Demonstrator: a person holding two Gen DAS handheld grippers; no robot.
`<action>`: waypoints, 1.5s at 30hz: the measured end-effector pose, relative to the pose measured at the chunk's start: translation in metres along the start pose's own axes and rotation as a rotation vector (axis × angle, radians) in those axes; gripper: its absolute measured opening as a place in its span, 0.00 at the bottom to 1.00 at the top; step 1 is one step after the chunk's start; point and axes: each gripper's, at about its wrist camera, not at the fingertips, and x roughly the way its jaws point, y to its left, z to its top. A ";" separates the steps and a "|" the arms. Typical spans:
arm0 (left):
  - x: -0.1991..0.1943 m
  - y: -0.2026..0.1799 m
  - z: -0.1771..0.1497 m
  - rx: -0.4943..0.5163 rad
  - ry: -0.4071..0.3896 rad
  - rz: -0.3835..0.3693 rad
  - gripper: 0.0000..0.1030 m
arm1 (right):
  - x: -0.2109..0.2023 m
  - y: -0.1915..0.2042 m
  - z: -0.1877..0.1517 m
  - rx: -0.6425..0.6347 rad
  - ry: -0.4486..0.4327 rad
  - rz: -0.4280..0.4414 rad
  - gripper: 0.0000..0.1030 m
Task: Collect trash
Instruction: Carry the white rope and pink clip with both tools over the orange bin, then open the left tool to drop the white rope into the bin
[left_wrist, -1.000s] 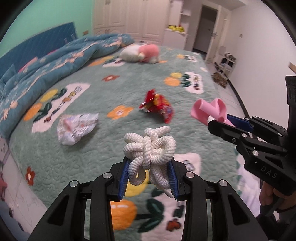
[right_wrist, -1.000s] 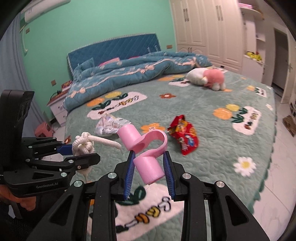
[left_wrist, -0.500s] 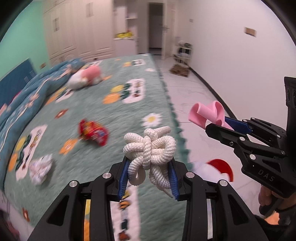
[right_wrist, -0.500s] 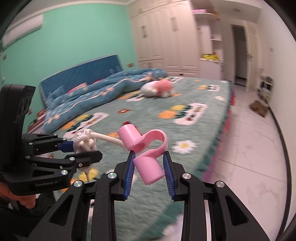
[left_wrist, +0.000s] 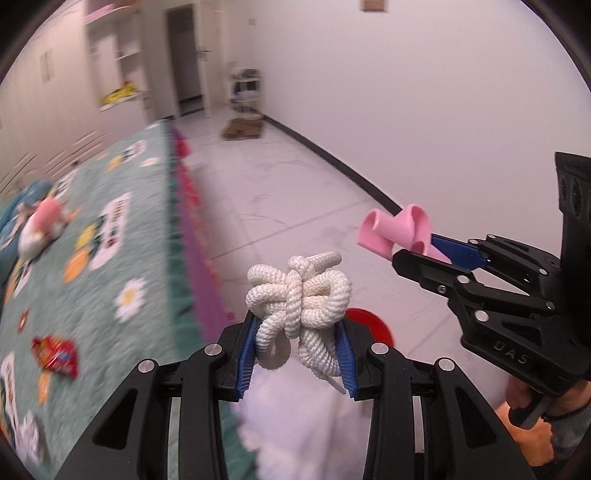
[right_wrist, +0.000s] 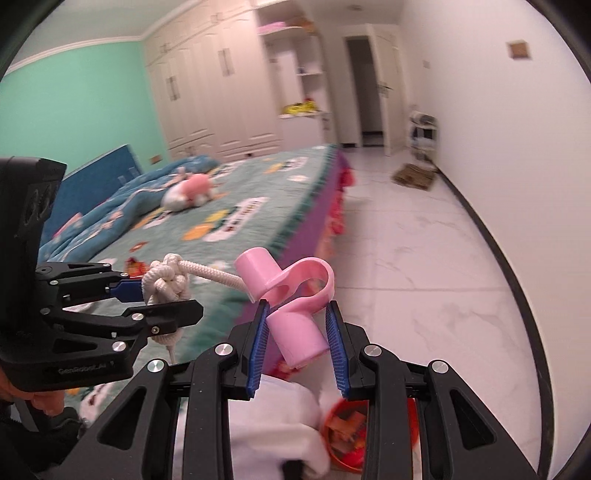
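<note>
Between left claw (left_wrist: 297, 354) pads, knotted rope (left_wrist: 299, 295); right claw (right_wrist: 297, 341) clamping pink clip (right_wrist: 291, 295).

- Two claws: left (left_wrist: 297, 354), right (right_wrist: 297, 343).
- One white rope knot (left_wrist: 299, 295).
- One pink plastic clip (right_wrist: 291, 295).
- One red snack wrapper (left_wrist: 55, 356) on the one bed (left_wrist: 122, 258).
- One crumpled white wrapper (left_wrist: 26, 437), blurred, at the bed's near end.
- One pink-and-white plush toy (right_wrist: 188, 190).
- One red bin (right_wrist: 347, 439) on the floor.
- One doormat (right_wrist: 413, 175) by the wall.
</note>
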 end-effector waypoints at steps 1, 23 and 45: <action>0.007 -0.006 0.003 0.010 0.011 -0.016 0.38 | 0.000 -0.009 -0.004 0.014 0.004 -0.015 0.30; 0.193 -0.057 0.004 -0.012 0.340 -0.204 0.45 | 0.070 -0.145 -0.090 0.259 0.198 -0.153 0.30; 0.217 -0.058 -0.004 0.000 0.399 -0.162 0.73 | 0.103 -0.145 -0.094 0.268 0.245 -0.153 0.30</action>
